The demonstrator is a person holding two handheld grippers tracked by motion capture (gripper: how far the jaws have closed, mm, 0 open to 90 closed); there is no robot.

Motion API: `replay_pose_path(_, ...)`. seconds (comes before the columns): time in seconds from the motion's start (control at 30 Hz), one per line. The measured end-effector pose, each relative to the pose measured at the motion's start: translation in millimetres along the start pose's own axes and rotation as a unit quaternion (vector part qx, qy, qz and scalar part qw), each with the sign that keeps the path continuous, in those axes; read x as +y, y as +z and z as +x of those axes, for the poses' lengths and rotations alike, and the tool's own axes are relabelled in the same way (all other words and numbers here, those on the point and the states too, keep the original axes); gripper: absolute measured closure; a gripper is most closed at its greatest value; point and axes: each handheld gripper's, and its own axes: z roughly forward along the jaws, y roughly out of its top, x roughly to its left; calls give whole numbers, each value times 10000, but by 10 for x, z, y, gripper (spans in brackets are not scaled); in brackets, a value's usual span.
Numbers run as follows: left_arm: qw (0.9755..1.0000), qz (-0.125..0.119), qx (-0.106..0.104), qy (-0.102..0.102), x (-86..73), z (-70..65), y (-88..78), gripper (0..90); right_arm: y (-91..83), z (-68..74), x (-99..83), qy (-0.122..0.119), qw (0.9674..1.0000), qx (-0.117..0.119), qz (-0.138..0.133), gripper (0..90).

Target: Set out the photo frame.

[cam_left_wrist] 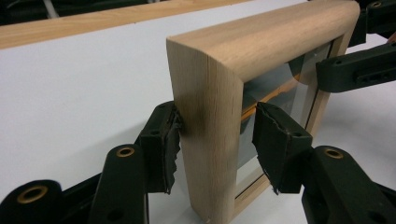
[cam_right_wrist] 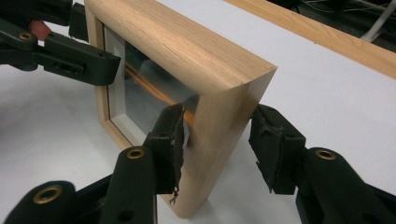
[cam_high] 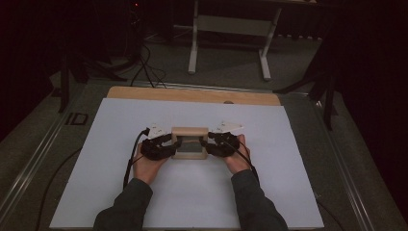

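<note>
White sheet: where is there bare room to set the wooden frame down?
The white sheet is bare left of the left gripper, right of the right gripper and behind the wooden frame up to the table's wood edge. Mid-sheet, around the frame, is crowded.

Lower edge of the wooden frame [cam_left_wrist: 210, 140] cut off between the left gripper [cam_left_wrist: 215, 140] jaws; whether either pad presses the wood: indeterminable.

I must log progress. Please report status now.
Left gripper and right gripper straddle opposite sides of upright wooden frame. Grip unclear. Nothing in the way.
</note>
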Motion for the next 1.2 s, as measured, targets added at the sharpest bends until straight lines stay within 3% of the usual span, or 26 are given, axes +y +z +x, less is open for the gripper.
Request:
replay_pose_path(0.17,9999,103,-64,-11,-16,25,32,495,25,3,-11,10,10000,-31,87,522)
replay_pose_path(0.67,9997,219,7,-57,-40,27,73,407,10,-17,-43,162,9998,16,115,431)
replay_pose_path(0.9,9996,251,52,-119,-93,45,18,401,-15,-10,-131,220,9994,20,258,405)
replay_pose_path(1.2,9997,244,82,-36,-141,53,-100,382,-135,-25,-185,293,9993,24,247,373)
